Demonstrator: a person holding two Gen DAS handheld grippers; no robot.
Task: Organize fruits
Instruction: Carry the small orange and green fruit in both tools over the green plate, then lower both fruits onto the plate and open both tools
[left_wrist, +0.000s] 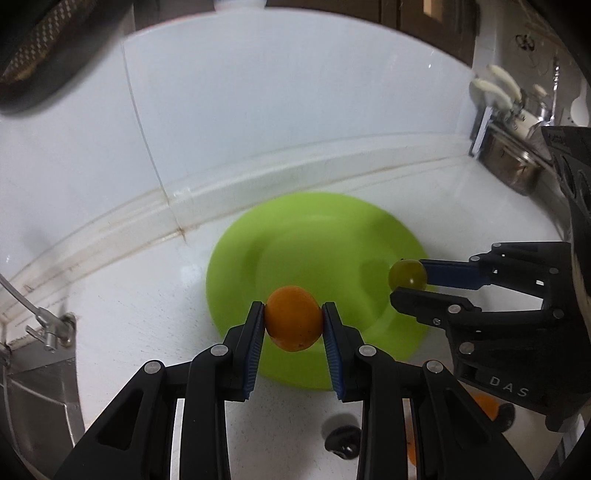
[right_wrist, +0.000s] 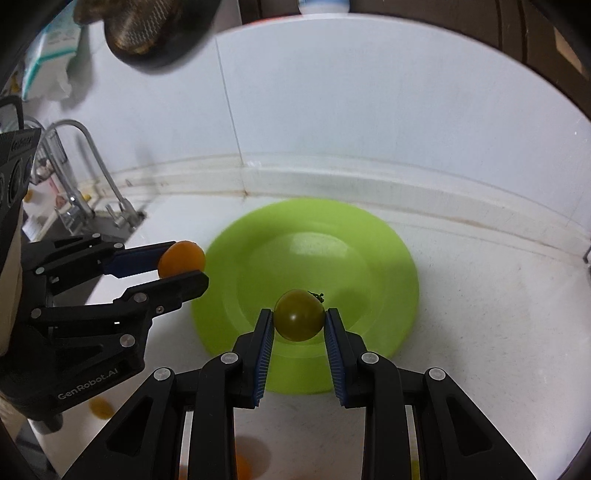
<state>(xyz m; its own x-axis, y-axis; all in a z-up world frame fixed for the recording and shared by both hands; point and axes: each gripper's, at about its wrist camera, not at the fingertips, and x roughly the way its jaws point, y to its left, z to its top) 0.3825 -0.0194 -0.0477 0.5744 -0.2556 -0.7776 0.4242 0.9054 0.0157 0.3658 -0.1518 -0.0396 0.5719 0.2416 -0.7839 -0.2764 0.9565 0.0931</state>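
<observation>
My left gripper (left_wrist: 293, 323) pinches a small round orange tomato (left_wrist: 293, 319) between its blue pads, above the near rim of a round lime-green plastic plate (left_wrist: 295, 236) on the white counter (left_wrist: 147, 314). My right gripper (right_wrist: 299, 321) clamps a small olive-green tomato (right_wrist: 299, 315) over the same plate.

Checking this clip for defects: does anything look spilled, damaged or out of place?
Nothing stands out. The left gripper holds an orange fruit, the right gripper a green one, both intact above the empty plate.
</observation>
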